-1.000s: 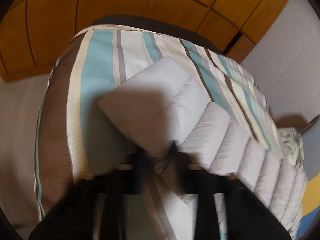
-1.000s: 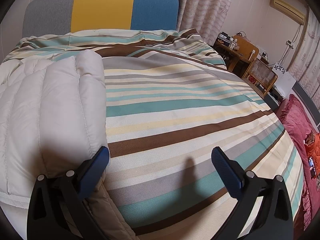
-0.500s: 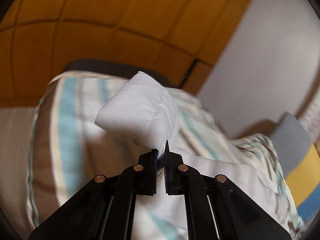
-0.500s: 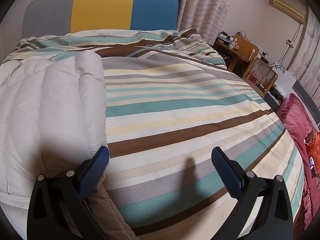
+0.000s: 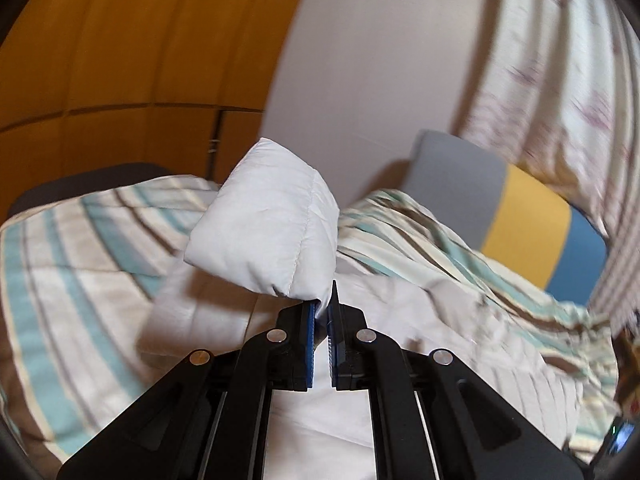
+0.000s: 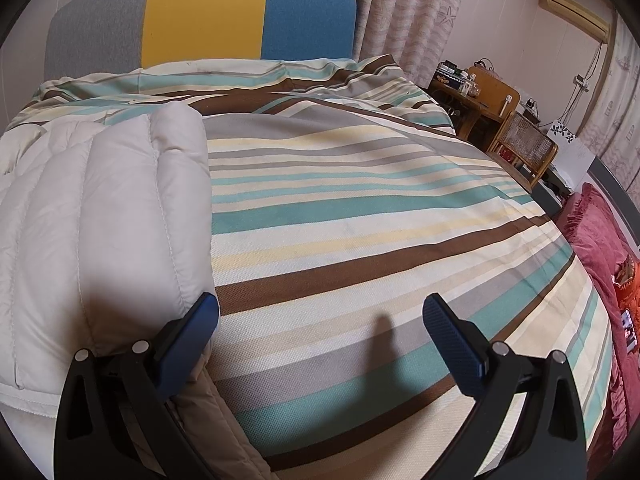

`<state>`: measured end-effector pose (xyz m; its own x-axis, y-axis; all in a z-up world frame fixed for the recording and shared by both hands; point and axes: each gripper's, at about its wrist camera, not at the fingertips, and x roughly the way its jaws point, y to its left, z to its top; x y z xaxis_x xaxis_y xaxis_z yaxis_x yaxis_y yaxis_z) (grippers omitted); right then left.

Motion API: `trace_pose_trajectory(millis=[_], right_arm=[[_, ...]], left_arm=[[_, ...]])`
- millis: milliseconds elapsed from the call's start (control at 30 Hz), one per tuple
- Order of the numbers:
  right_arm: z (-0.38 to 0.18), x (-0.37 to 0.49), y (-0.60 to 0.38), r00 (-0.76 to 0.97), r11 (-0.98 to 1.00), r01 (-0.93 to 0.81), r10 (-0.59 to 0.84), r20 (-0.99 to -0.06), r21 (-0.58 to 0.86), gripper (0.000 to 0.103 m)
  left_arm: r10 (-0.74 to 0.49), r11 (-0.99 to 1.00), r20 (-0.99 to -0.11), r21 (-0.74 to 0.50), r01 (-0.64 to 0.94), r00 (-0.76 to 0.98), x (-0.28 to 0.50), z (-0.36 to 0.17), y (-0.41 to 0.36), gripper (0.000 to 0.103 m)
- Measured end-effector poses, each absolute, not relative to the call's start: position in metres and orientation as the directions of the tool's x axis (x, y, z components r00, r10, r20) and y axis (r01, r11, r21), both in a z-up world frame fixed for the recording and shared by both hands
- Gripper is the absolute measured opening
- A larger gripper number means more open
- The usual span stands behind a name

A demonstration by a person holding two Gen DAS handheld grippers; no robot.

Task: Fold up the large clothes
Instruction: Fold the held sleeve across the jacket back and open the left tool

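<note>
While the left gripper [image 5: 323,307] is clamped on a corner of the white quilted jacket [image 5: 267,222], that corner stands lifted above the bed [image 6: 360,208], puffed up straight ahead of the fingertips, with the rest of the garment lying flat below and behind it on the striped bedspread. Blue pads are nearly together with fabric pinched between them (left view is motion-blurred, so finer detail of the grip is unclear). Right gripper [image 6: 320,316] is spread wide and holds nothing; it hangs over bare stripes near the bed's near edge. Its left fingertip [image 6: 202,312] sits right at the jacket's folded edge, touching or just beside it, can't tell which; the other finger is well apart from the garment. In the right view the jacket occupies the bed's left side, channels running toward the headboard [image 6: 204,16]. Count: one jacket, one bed, two grippers. One grey/yellow/blue headboard at the far edge, one red cushion pile [image 6: 600,248] off the right edge, one wooden desk [image 6: 476,96] beyond the far right corner.
</note>
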<state>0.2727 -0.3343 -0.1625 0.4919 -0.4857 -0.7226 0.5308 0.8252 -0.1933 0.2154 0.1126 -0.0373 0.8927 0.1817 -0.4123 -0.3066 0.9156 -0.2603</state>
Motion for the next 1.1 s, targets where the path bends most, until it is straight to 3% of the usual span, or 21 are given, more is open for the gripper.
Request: trace_pose_trajectory(millis=[600, 1100], right_arm=[[-0.163, 0.273, -0.334, 0.493, 0.825, 0.532, -0.485, -0.723, -0.191, 0.101], [-0.164, 0.274, -0.333, 0.494, 0.825, 0.532, -0.485, -0.722, -0.19, 0.101]], left_arm=[[-0.062, 0.996, -0.508, -0.082, 0.023, 0.859, 0.246, -0.071, -0.053, 0.005], [-0.13, 0.974, -0.625, 0.064, 0.217, 0.77, 0.264, -0.116, -0.134, 0.005]])
